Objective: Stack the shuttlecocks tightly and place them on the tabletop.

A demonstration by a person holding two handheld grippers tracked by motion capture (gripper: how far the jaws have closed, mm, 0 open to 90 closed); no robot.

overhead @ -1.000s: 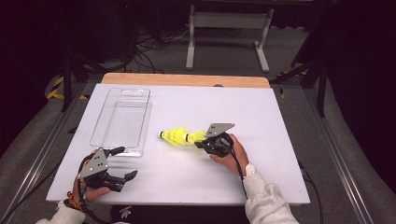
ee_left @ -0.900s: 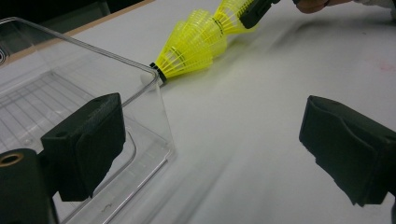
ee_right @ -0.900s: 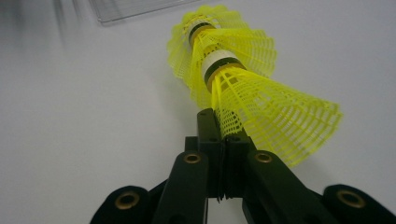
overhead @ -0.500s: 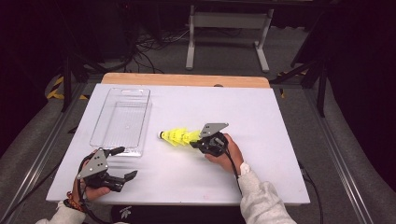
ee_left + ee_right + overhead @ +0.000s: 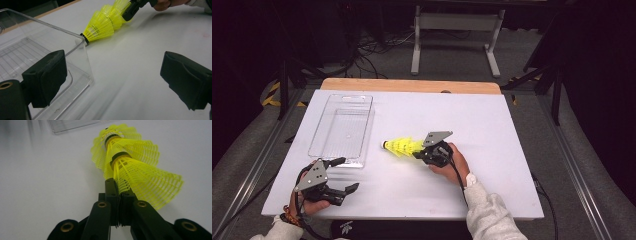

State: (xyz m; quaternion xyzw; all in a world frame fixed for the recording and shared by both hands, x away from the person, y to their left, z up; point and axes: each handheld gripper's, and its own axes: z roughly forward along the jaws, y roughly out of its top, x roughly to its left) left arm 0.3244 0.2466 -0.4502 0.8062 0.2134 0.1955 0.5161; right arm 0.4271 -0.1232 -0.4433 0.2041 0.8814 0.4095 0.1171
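R tongs (image 5: 419,151) clamped on yellow shuttlecock stack (image 5: 402,147); L tongs (image 5: 343,175) apart.

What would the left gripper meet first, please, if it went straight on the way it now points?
Probably the near corner of the clear tray, which stands just ahead of the left gripper, by its left jaw. Beyond lies the stack of yellow shuttlecocks. Depth is hard to judge.

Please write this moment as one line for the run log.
right tongs: shut on shuttlecock stack | stack: yellow, nested, beside clear tray | left tongs: open, empty, near tray corner
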